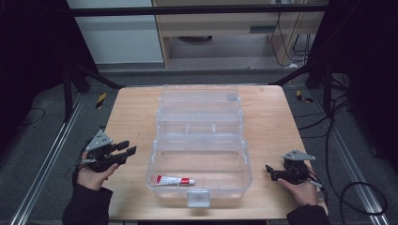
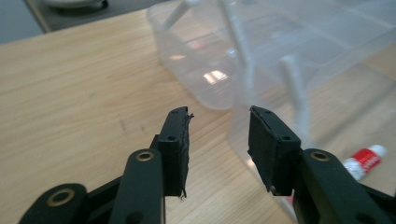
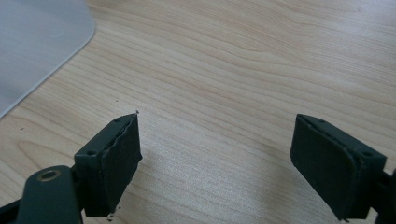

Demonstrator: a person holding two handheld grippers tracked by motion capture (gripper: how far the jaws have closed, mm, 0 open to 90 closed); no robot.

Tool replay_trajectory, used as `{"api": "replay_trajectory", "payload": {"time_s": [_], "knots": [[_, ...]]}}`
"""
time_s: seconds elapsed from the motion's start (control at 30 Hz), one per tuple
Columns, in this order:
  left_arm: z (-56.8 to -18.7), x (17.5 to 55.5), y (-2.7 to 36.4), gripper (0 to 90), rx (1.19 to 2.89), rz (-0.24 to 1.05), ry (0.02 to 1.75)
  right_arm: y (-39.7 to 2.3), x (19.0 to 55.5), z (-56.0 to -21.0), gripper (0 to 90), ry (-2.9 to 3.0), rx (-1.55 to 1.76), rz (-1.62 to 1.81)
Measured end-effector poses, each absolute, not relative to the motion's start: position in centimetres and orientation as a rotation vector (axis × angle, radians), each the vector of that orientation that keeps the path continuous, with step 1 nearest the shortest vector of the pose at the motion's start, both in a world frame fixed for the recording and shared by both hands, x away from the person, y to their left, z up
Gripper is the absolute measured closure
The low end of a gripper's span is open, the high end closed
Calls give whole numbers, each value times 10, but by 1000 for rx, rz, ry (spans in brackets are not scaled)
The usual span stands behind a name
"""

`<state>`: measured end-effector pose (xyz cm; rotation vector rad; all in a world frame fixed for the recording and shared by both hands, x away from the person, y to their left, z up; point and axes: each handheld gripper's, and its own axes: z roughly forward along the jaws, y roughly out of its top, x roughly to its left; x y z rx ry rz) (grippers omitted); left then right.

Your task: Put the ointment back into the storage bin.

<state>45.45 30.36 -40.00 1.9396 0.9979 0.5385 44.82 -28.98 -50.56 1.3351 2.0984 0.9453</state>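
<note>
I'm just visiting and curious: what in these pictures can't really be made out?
- Print on the red-and-white tube: too small in the high view; in the left gripper view the right jaw covers part of it.
- Clear plastic box: its tiers blur together; in the right gripper view the edge cuts it to a corner.
- Right gripper: jaws too small in the high view.

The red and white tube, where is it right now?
In the high view the tube lies inside the clear box, in its front left corner near the latch. The left gripper is the nearer one.
</note>
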Motion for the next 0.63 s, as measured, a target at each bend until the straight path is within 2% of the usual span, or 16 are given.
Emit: {"api": "replay_trajectory", "payload": {"time_s": [0.2, 0.33, 0.63], "knots": [[-427, 460, 316, 494, 1905, 596, 1136, -290, 448, -506, 160, 2094, 1340, 946], [-446, 463, 329, 387, 1891, 622, 1244, -291, 448, -506, 152, 2092, 1336, 941], [-461, 460, 346, 295, 1879, 688, 1361, -292, 447, -505, 149, 2085, 1335, 948]]}}
